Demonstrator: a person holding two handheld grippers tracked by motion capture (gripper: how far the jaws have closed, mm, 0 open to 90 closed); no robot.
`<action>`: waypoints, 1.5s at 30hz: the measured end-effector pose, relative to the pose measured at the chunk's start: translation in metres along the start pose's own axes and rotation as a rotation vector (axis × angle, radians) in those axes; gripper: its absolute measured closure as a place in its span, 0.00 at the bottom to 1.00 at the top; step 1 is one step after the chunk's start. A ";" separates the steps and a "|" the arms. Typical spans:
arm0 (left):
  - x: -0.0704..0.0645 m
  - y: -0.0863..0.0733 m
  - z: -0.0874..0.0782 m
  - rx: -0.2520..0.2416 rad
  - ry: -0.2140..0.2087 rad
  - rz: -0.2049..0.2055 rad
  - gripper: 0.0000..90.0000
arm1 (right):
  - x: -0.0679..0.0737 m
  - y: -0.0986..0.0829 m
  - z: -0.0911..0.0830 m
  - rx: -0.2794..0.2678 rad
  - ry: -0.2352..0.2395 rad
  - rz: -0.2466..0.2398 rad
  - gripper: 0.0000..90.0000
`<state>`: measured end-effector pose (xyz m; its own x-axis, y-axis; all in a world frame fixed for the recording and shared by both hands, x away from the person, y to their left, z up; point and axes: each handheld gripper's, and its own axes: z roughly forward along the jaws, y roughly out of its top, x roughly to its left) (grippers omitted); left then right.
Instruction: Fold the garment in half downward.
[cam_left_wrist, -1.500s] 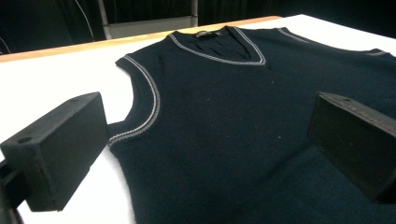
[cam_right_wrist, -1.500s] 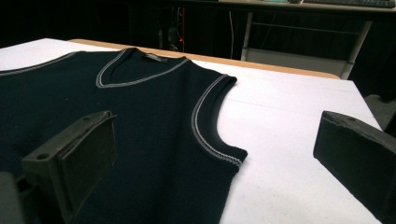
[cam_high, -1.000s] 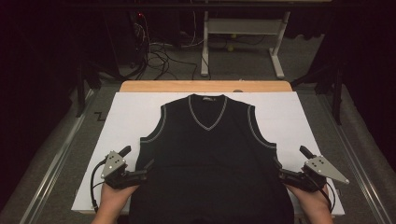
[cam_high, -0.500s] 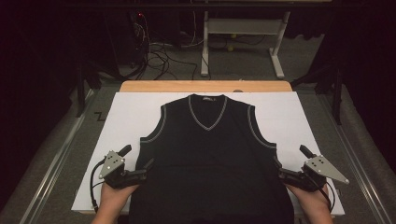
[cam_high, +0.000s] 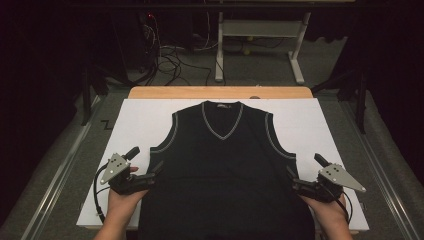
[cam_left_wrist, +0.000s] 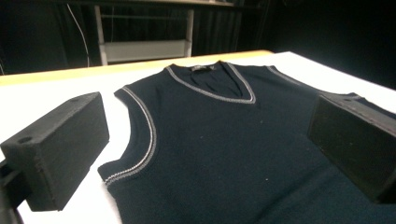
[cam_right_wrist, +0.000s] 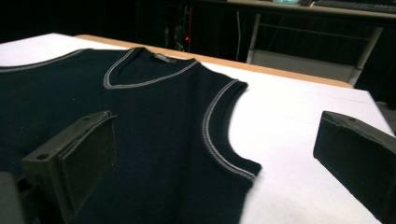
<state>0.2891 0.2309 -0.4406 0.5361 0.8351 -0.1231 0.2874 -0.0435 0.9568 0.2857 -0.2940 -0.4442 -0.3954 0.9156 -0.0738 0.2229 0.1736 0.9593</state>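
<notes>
- White table cover (cam_high: 320, 125): spreads over nearly the whole tabletop; a strip of bare wooden table edge (cam_high: 220, 92) shows along the far side.
- Dark sleeveless vest (cam_high: 222, 165): lies flat on the cover, front up, V-neck toward the far edge, hem running off the near side. Pale trim lines the neck and both armholes.
- Desk frame (cam_high: 260, 45): pale legs on the grey floor beyond the table, well apart from it. A tangle of cables (cam_high: 170, 57) lies on the floor to its left, with a small red light above.
- Left gripper (cam_high: 146, 167): at the vest's left side seam, below the armhole. Jaws spread wide, one over bare cover, the other over the cloth; nothing held. Cable trails back past the hand.
- Right gripper (cam_high: 304, 174): at the vest's right side seam, mirror position. Jaws likewise spread wide, straddling the vest's edge, holding nothing.
- Black mark (cam_high: 106, 123): on the cover's far left corner, reads like a "Z".
- Neck label (cam_high: 218, 105): small, inside the collar; text too small to read.
</notes>
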 end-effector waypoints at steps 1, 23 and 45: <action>0.002 0.000 0.002 0.010 0.003 0.000 0.00 | 0.001 0.001 0.002 0.007 0.004 -0.004 0.00; 0.026 -0.018 0.029 0.371 0.110 -0.043 0.00 | -0.003 0.003 0.049 0.288 -0.013 0.002 0.04; 0.015 -0.030 0.036 0.537 0.088 -0.006 0.32 | -0.014 -0.016 0.042 0.463 0.019 0.055 0.29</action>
<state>0.3174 0.2249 -0.4808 0.4715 0.8779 -0.0837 0.6679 -0.2935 0.6840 0.3251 -0.2939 -0.4698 -0.3876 0.9217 -0.0173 0.6164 0.2731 0.7386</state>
